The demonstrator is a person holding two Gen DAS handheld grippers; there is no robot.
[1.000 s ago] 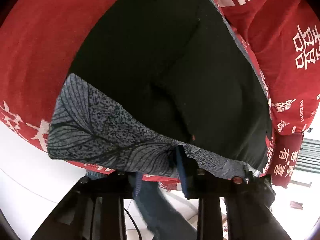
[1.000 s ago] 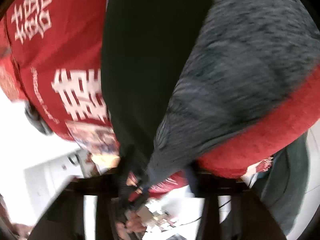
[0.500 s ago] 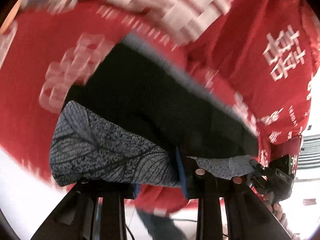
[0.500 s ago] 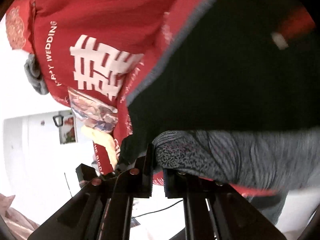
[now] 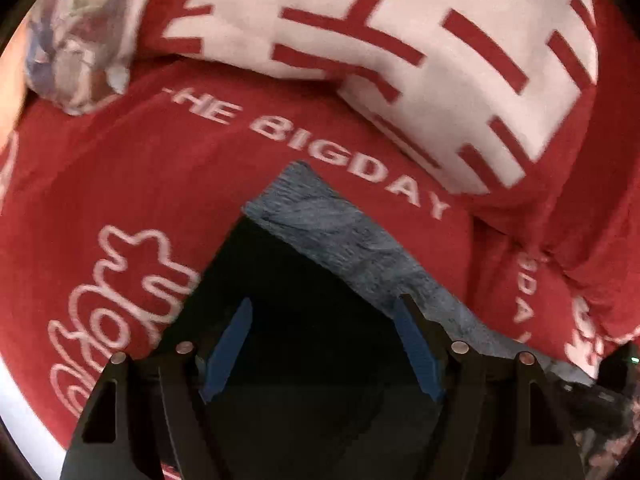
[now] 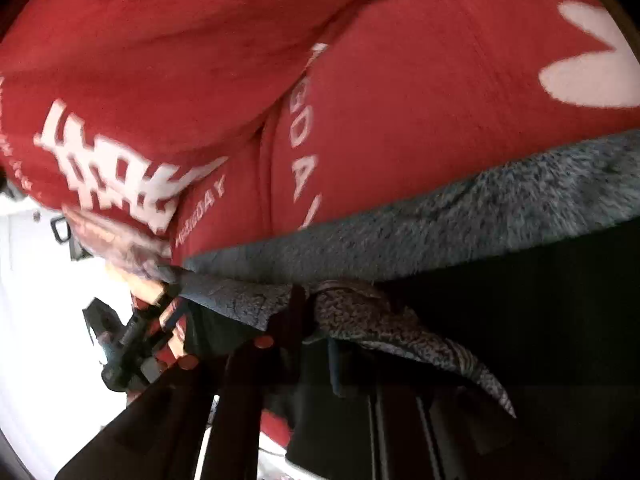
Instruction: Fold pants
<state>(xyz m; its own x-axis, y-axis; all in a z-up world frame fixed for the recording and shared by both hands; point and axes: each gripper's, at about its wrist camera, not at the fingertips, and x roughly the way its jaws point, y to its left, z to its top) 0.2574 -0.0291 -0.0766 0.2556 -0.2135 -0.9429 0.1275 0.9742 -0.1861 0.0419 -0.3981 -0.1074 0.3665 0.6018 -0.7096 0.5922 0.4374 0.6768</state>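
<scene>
The pants are black outside with a grey fleece lining and a grey leaf-print part. In the left wrist view they [image 5: 344,248] lie on the red blanket [image 5: 160,184], a grey corner pointing away. My left gripper [image 5: 324,344] is open and empty just above the black cloth, blue pads apart. In the right wrist view my right gripper [image 6: 312,312] is shut on the leaf-print edge of the pants [image 6: 360,312], with the grey fleece band [image 6: 460,224] just beyond.
The red blanket with white lettering [image 6: 360,120] covers the bed. A red-and-white pillow [image 5: 420,40] lies behind the pants. A patterned cushion [image 5: 76,40] sits at the far left. The other gripper's body [image 6: 132,340] shows at the left of the right wrist view.
My left gripper has let go of the leaf-print edge and opened over the laid-down pants. The pants have come down onto the blanket. My right gripper keeps its hold.
</scene>
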